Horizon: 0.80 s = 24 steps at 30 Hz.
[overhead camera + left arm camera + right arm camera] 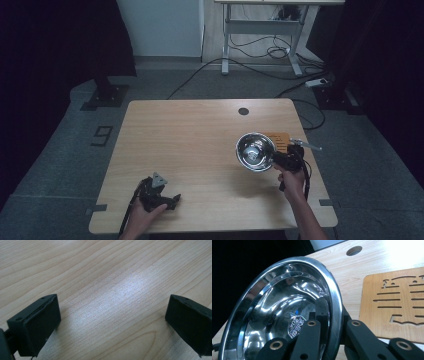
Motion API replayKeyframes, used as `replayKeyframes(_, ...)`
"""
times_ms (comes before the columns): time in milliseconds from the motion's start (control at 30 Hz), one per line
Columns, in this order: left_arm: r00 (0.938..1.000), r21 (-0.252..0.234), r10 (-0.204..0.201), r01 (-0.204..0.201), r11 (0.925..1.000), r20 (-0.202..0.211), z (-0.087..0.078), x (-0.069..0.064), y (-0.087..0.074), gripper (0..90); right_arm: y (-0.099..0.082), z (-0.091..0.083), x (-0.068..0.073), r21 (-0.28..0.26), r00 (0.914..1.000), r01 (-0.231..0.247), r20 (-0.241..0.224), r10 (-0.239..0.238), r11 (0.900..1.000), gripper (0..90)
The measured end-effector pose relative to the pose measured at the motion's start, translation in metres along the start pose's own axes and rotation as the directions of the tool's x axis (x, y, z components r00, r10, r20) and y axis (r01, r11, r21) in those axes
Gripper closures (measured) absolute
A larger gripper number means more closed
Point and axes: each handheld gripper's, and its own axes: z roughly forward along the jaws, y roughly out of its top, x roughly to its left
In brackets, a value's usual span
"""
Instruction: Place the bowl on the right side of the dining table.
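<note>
A shiny steel bowl is held tilted on its side above the right part of the wooden table. My right gripper is shut on its rim. In the right gripper view, one jaw lies inside the bowl and the other behind the rim, with the right gripper pinching the edge. My left gripper rests low at the table's front left, held by a hand. In its own view the left gripper stands open, with bare wood between its jaws.
A thin wooden board with cut-out slots lies flat just right of the bowl. A small metal item sits at its far side. A round cable hole is near the back edge. Cables and a desk frame stand beyond the table.
</note>
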Motion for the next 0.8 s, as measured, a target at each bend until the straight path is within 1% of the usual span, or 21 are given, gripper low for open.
replayKeyframes(267,1.0000,0.000,0.000,0.000,1.0000,0.000,0.000,0.000,0.000,0.0,0.004,-0.005,-0.004,-0.021,0.9999,-0.003,0.016,0.003,0.9998,86.2)
replayKeyframes(300,1.0000,0.000,0.000,0.000,1.0000,0.000,0.000,0.000,0.000,0.0,0.005,-0.006,-0.005,-0.030,0.9998,-0.006,0.018,0.006,0.9995,86.3)
replayKeyframes(567,1.0000,0.000,0.000,0.000,1.0000,0.000,0.000,0.000,0.000,0.0,0.007,-0.007,-0.011,-0.041,0.9995,-0.013,0.030,0.014,0.9991,86.3)
replayKeyframes(800,1.0000,0.000,0.000,0.000,1.0000,0.000,0.000,0.000,0.000,0.0,0.010,-0.008,-0.016,-0.048,0.9987,-0.010,0.050,0.012,0.9988,86.3)
